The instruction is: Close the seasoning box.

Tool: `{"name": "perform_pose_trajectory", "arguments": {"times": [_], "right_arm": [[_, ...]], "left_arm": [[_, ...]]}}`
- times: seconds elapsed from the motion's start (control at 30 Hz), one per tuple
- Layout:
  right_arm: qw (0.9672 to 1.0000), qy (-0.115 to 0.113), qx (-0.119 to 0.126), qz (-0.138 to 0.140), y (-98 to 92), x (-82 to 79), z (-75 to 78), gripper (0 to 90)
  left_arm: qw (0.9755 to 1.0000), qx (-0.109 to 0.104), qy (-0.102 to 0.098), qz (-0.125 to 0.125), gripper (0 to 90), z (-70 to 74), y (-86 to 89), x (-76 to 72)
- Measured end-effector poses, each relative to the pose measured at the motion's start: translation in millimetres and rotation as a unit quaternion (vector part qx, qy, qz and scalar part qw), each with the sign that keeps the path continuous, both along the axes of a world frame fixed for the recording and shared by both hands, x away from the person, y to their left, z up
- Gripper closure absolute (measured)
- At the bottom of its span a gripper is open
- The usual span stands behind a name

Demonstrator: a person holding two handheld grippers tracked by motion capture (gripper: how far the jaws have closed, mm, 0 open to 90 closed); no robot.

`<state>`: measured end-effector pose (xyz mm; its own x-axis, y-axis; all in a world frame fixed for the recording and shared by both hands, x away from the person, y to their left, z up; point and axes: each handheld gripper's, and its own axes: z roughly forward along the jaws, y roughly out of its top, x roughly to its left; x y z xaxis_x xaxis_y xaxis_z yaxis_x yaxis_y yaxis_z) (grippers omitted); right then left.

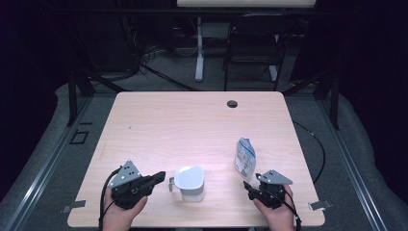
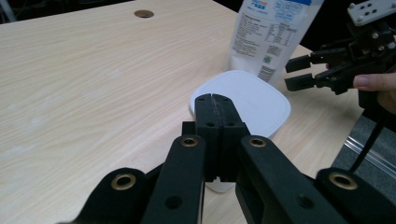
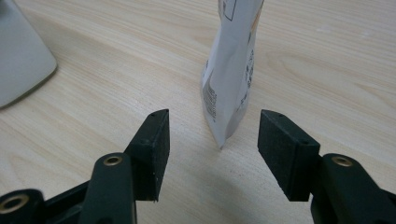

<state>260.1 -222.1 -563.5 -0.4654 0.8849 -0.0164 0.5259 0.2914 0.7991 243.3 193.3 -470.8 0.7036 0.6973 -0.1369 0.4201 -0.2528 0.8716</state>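
pouch [image 1: 245, 158] stands upright at lower right of the high view, just ahead of the right gripper [image 3: 212, 140], jaws spread and empty, nearer than the clenched left gripper [image 1: 160, 176] by the white jug [image 1: 189, 182].

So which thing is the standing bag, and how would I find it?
Start at the light wooden table and look along its near edge, toward the right gripper. Just beyond that gripper stands the white and blue plastic pouch, upright. Its neighbour, the white squarish cup with a lid, is low and plain; the pouch is tall, thin and printed.
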Motion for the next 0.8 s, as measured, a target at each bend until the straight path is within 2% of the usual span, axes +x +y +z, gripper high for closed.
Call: {"name": "perform_pose_trajectory", "arguments": {"times": [0.3,0.43,0.6,0.8], "right_arm": [[1.0000,0.001,0.004,0.001,-1.0,-0.4,0.9,43.6],[1.0000,-0.001,0.007,0.000,-0.4,-0.1,0.3,43.6],[1.0000,0.002,-0.001,0.001,-0.3,0.0,0.4,43.6],[1.0000,0.002,0.000,0.001,-0.7,0.0,0.1,43.6]], "left_arm": [[0.9985,-0.015,0.014,0.050,90.0,-7.8,35.5,7.9],[0.9971,-0.020,0.021,0.070,90.0,-11.4,49.4,10.5],[0.9946,-0.031,0.028,0.095,90.0,-16.5,64.8,13.2],[0.9919,-0.038,0.038,0.115,90.0,-24.9,79.6,16.6]]}}
